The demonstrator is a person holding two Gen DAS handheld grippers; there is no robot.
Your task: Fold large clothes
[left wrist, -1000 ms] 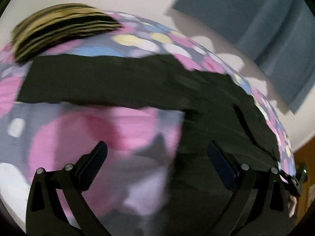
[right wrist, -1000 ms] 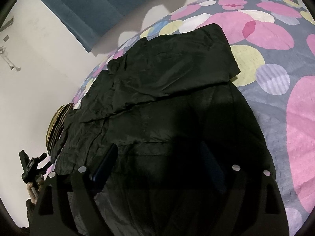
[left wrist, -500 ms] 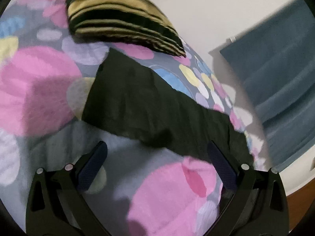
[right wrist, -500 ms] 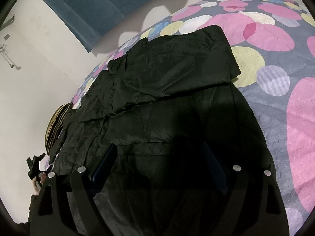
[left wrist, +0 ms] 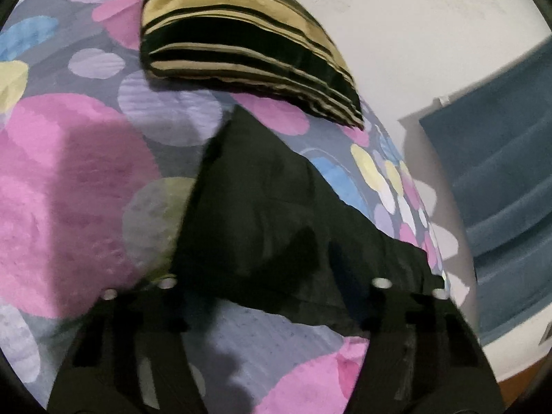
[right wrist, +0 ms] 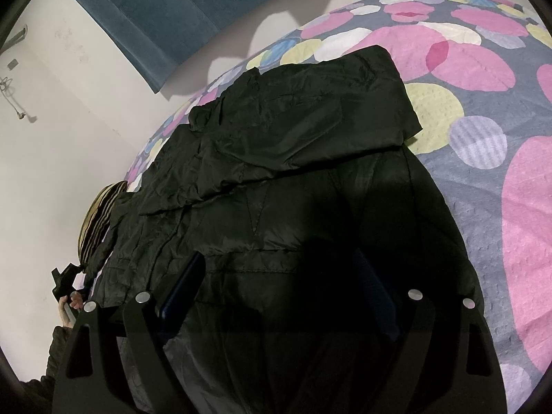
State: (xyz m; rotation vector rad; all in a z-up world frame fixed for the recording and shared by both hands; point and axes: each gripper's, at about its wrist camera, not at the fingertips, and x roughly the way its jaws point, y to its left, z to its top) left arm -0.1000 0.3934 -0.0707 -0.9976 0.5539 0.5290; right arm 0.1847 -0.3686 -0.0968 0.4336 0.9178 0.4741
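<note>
A large black jacket (right wrist: 293, 172) lies spread on the bed with one sleeve (right wrist: 310, 110) folded across its body. My right gripper (right wrist: 279, 276) is open and empty, low over the jacket's near part. In the left wrist view the other black sleeve (left wrist: 255, 207) stretches toward a striped pillow. My left gripper (left wrist: 272, 276) is open just above that sleeve's near edge, holding nothing. The left gripper also shows at the far left of the right wrist view (right wrist: 63, 281).
The bedspread (right wrist: 483, 69) is grey with pink, yellow and blue circles. A black-and-gold striped pillow (left wrist: 241, 38) lies beyond the sleeve's end. A white wall (left wrist: 431, 34) and a blue curtain (right wrist: 172, 10) border the bed's far side.
My left gripper has swung toward the pillow and moved in over the outstretched sleeve. My right gripper has barely moved over the jacket body.
</note>
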